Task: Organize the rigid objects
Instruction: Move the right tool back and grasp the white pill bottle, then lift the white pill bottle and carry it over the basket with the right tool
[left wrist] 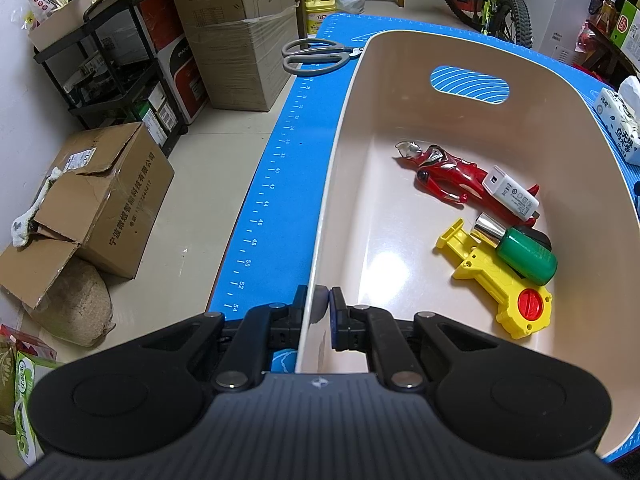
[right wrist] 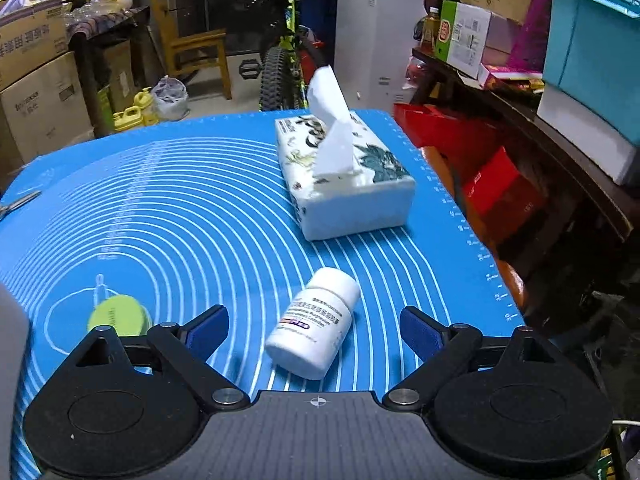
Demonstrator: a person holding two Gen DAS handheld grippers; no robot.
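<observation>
White bottle point(right wrist: 313, 323) lies on its side between spread right fingers point(right wrist: 208, 330).

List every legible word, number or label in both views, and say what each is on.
"36", "38", "40", "42", "44", "46", "48", "50", "52", "54": ruler scale on the blue mat.
"宁波微煜智能科技有限公司": torn cardboard box on the floor.
White bottle label: blurred, unreadable.
White charger markings: too small.
Tissue pack print: not legible.

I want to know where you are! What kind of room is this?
Probably a home storage room or garage: stacked cardboard boxes, a parked bicycle and a black shelf cart crowd around the blue mat.
</observation>
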